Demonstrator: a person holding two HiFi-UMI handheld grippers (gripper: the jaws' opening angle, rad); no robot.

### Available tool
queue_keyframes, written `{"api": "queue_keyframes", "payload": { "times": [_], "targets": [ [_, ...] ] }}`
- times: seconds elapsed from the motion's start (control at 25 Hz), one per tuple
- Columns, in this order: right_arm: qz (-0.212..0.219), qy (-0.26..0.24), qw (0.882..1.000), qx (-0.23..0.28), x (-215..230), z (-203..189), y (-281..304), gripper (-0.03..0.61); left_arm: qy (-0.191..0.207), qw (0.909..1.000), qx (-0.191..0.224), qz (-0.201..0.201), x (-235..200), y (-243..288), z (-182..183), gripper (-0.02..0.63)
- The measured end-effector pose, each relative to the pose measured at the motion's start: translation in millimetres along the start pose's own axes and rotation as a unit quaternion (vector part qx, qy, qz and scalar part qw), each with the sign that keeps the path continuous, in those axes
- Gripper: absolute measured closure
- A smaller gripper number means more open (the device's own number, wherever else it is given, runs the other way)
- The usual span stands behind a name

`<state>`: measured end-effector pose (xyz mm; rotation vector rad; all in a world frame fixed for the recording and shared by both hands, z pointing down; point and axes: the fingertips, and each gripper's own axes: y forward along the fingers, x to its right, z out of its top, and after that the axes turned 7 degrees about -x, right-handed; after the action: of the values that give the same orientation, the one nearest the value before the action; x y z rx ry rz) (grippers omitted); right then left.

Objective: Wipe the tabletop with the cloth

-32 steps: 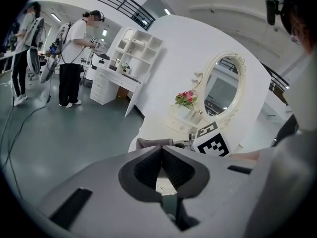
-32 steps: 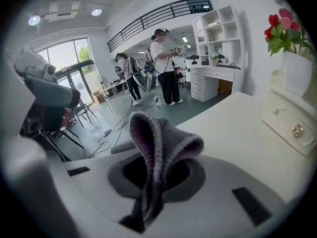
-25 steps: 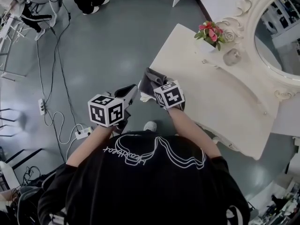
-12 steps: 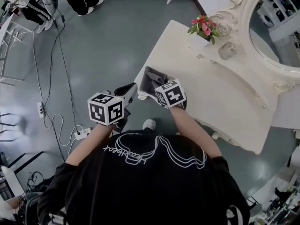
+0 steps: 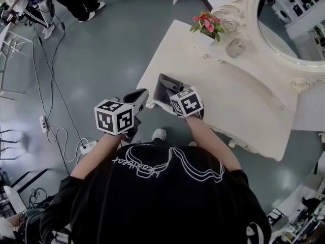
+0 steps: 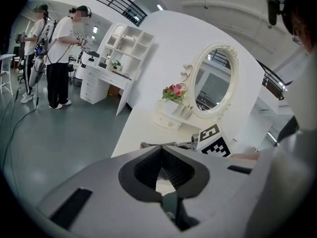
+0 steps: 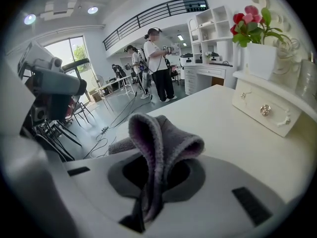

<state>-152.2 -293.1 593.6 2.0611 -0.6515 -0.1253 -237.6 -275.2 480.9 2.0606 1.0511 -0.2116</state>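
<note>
1. The right tongs [image 5: 171,90] are clenched on a fold of the grey cloth [image 5: 163,84]. The cloth bunches up past the jaws and trails down onto the white worktop [image 5: 233,93].
2. The cloth sits at the worktop's edge, well apart from the flowerpot [image 5: 205,28] and on the person's side of it.
3. The left tongs [image 5: 138,99] are closed on nothing. They hang over the floor [image 5: 101,60] just off that edge, farther from the flowerpot than the cloth is.
4. The step in hand looks like a wiping pass that starts from this edge, with the whole stretch up to the flowerpot open to cover.
5. To do it well:
   - Lower the right tongs until the loose cloth, not the jaws, bears on the surface.
   - Press lightly and sweep in overlapping strokes toward the flowerpot.
   - Hold the pinch firm, since only a narrow fold is caught and drag could pull it free.
   - Slow down near the flowerpot and the small drawer box [image 7: 265,110] beneath it, which a hard push might shift.
</note>
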Motion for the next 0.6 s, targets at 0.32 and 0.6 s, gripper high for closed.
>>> {"api": "queue_keyframes", "payload": {
  "times": [0.32, 0.6],
  "targets": [
    [-0.008, 0.016, 1.0, -0.001, 24.1, -34.7, -28.3, 0.526, 0.008, 0.9997, -0.018, -0.014, 37.8, 23.0, -9.0, 0.609],
    [-0.013, 0.023, 1.0, -0.001, 44.5, -61.5, -51.7, 0.526, 0.01, 0.9993, -0.029, -0.021, 66.8, 43.5, -16.9, 0.609]
  ]
}}
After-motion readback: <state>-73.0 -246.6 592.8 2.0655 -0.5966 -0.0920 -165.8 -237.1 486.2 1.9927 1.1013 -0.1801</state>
